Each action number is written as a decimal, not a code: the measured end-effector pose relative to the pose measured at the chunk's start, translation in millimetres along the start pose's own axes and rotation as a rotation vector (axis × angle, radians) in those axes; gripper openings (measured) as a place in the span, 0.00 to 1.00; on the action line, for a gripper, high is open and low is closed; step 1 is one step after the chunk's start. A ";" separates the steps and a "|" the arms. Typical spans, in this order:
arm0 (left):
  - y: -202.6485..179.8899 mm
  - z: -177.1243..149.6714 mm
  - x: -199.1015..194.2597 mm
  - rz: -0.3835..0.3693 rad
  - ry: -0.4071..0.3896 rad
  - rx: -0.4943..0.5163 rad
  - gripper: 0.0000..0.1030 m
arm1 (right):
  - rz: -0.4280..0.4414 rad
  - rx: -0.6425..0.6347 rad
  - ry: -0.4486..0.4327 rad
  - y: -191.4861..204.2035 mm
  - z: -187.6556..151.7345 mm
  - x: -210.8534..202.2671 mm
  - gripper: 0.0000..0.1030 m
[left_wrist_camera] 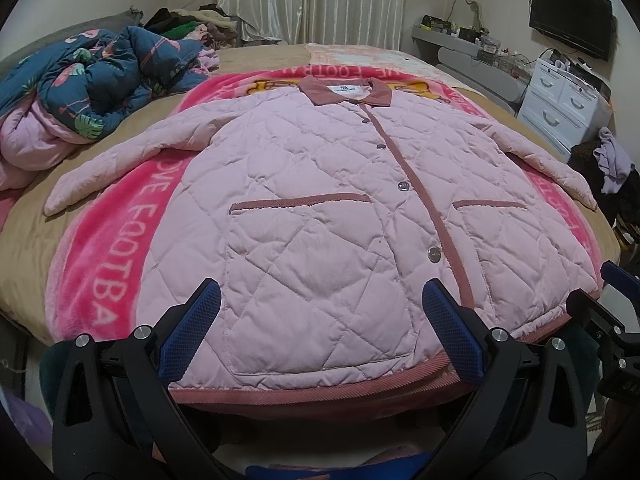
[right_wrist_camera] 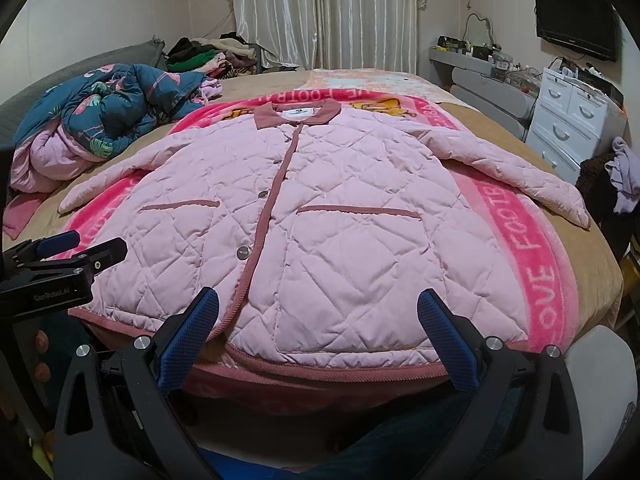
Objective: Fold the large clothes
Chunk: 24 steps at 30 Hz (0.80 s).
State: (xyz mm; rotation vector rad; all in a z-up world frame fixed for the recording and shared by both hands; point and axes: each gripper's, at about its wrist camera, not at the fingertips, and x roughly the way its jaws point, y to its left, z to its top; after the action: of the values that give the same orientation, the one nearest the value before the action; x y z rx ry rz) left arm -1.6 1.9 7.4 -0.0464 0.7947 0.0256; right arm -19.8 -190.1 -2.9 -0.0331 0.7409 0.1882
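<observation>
A pink quilted jacket [left_wrist_camera: 320, 200] lies flat and buttoned on a bright pink blanket [left_wrist_camera: 132, 240] spread over the bed [left_wrist_camera: 36, 240], collar toward the curtains, both sleeves angled out to the sides. Its corded hem [left_wrist_camera: 320, 390] runs along the near edge of the bed. The left hand-held gripper [left_wrist_camera: 320, 308] and right hand-held gripper [right_wrist_camera: 318, 312] hover just short of that hem, fingers wide apart, holding nothing. A crumpled teal quilt [left_wrist_camera: 100, 80] crowds the far left; bare bedspread lies beyond each cuff.

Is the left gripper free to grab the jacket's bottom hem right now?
Probably yes: the left gripper is open, empty, and straddles the jacket at its hem, with nothing lying between.
</observation>
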 end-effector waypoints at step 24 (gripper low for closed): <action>-1.9 0.8 -1.7 -0.005 0.004 -0.003 0.92 | -0.003 0.001 -0.003 0.9 2.0 -2.1 0.96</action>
State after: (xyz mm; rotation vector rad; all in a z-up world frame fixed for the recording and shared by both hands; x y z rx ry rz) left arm -2.1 0.0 9.2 -0.0515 0.7980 0.0217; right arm -20.2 -189.3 0.1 -0.0332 0.7382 0.1849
